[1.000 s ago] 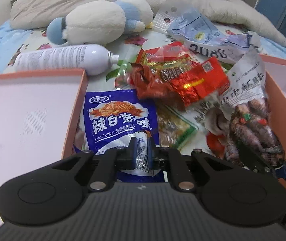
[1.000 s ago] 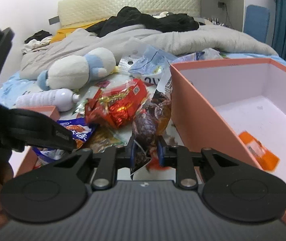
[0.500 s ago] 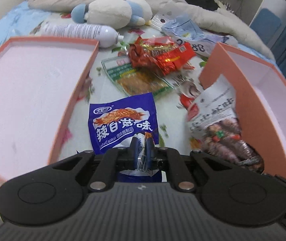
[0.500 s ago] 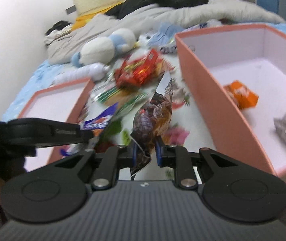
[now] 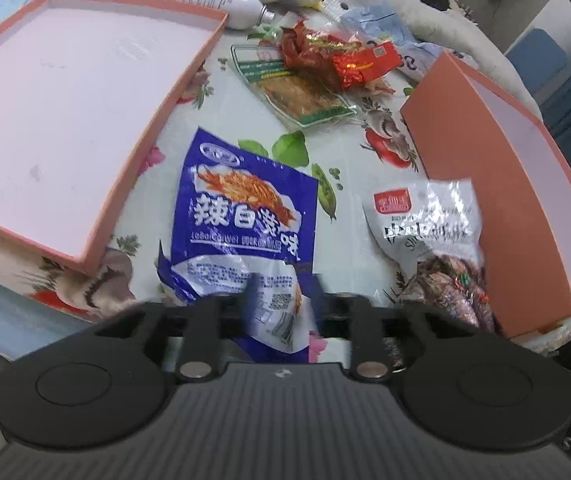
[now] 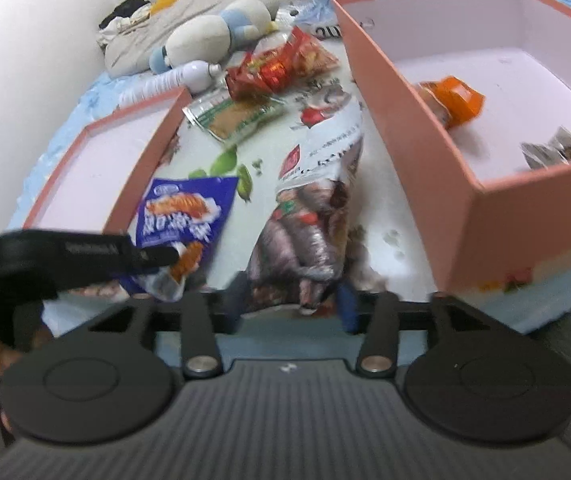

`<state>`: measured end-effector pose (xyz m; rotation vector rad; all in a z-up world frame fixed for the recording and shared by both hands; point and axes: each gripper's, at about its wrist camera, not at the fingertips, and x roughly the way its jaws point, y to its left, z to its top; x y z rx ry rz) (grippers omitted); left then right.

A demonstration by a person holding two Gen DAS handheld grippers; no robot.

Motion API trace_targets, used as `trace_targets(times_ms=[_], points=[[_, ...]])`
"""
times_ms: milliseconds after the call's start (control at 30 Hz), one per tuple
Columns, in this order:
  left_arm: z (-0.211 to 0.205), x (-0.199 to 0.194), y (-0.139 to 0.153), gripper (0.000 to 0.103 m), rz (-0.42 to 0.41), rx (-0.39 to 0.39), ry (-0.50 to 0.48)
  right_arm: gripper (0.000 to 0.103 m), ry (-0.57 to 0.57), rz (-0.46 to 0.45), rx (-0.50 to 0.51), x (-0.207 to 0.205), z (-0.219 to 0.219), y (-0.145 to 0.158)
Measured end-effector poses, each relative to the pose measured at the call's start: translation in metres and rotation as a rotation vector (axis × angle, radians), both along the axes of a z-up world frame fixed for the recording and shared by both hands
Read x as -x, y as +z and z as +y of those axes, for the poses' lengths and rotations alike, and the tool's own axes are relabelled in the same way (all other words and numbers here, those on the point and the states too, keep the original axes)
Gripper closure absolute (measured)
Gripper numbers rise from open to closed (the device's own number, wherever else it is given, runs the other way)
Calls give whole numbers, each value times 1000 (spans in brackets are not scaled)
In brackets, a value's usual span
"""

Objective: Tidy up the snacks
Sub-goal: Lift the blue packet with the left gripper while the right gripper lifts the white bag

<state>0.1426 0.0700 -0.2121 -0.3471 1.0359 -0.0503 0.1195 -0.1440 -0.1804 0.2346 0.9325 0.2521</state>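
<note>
Left gripper (image 5: 283, 296) opening; blue packet (image 5: 245, 216) (lengthwise, outward).

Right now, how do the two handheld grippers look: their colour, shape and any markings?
Both are matte black plastic. The left gripper and the right gripper each have a ribbed body with a small pale logo, two round discs at the sides, two silver rivets on black link arms, and blue-padded fingers. Seen from the right wrist, the left one's side bears small pale lettering.

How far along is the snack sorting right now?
Early. Done: an orange packet and a small silver packet lie in the deep pink box. In hand: both grippers' jaws are opening around the blue snack bag and the silver meat-snack bag. Left: red wrappers, green-edged packet.
</note>
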Motion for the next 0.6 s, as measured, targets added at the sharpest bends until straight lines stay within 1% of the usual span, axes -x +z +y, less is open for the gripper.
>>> trace_targets(times_ms=[33, 67, 100, 167, 200, 233, 267, 333, 367, 500, 600], points=[[1, 0, 2, 37, -12, -14, -4, 30, -1, 2, 8, 4, -2, 1], [2, 0, 5, 29, -27, -37, -8, 24, 3, 5, 14, 7, -3, 1], [2, 1, 7, 26, -40, -61, -14, 23, 13, 7, 19, 10, -4, 4], [4, -2, 8, 24, -45, -105, -29, 23, 42, -11, 34, 16, 0, 13], [4, -4, 8, 24, -46, -138, -37, 23, 59, -39, 48, 20, 3, 20], [4, -7, 7, 23, -44, -153, -42, 23, 74, -77, 65, 25, 6, 27], [6, -11, 4, 21, -34, -157, -46, 23, 86, -116, 88, 28, 11, 32], [8, -17, -1, 21, -13, -139, -65, 23, 96, -185, 136, 29, 19, 35], [8, -20, -4, 21, -9, -143, -72, 24, 91, -193, 151, 27, 22, 33], [0, -26, -11, 19, -12, -208, -120, 24, 56, -191, 172, 10, 28, 20], [-4, -30, -20, 19, 10, -216, -154, 25, 43, -185, 203, 0, 30, 9]])
